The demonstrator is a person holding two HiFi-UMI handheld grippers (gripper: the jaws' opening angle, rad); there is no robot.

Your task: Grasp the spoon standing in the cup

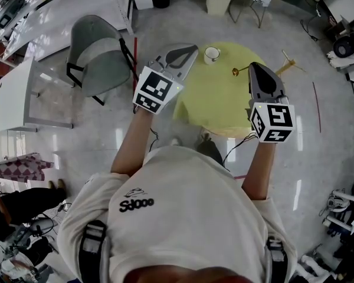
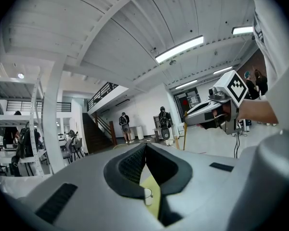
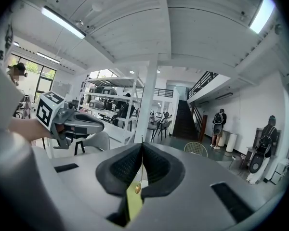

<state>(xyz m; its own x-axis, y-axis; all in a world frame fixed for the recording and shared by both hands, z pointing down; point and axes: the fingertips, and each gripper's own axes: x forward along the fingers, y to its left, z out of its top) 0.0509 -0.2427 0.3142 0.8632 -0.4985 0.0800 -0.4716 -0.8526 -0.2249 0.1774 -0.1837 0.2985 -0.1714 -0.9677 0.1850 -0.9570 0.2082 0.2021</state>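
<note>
Far left of the head view: a grey chair [image 1: 97, 52] is seen on the pale floor, clear of the work.

The left gripper [image 1: 189, 52] is held over the left edge of the round yellow table [image 1: 224, 102]. In the left gripper view its jaws [image 2: 145, 148] are seen pressed together at the tips, with nothing caught between them. Through the gap below the pads, the white cup [image 2: 148, 195] and a strip of the yellow tabletop [image 2: 154, 207] are visible.

Centre: the cup [image 1: 211, 54] stands upright near the table's far edge, just beyond the left gripper's tip and apart from it. No spoon is seen in it.

Right of the cup: the gold-coloured spoon [image 1: 241, 71] is held above the tabletop, well apart from the cup. Its bowl points toward the cup and its handle runs into the right gripper [image 1: 255, 66].

In the right gripper view the jaws [image 3: 141, 146] are clamped on the thin handle. The handle is seen as a fine line running down between the pads, and the spoon's bowl [image 3: 137, 189] shows below them, over the yellow surface [image 3: 133, 205].

Each gripper is visible in the other's view, at about the same height: the right gripper [image 2: 192, 117] and the left gripper [image 3: 94, 125].
</note>
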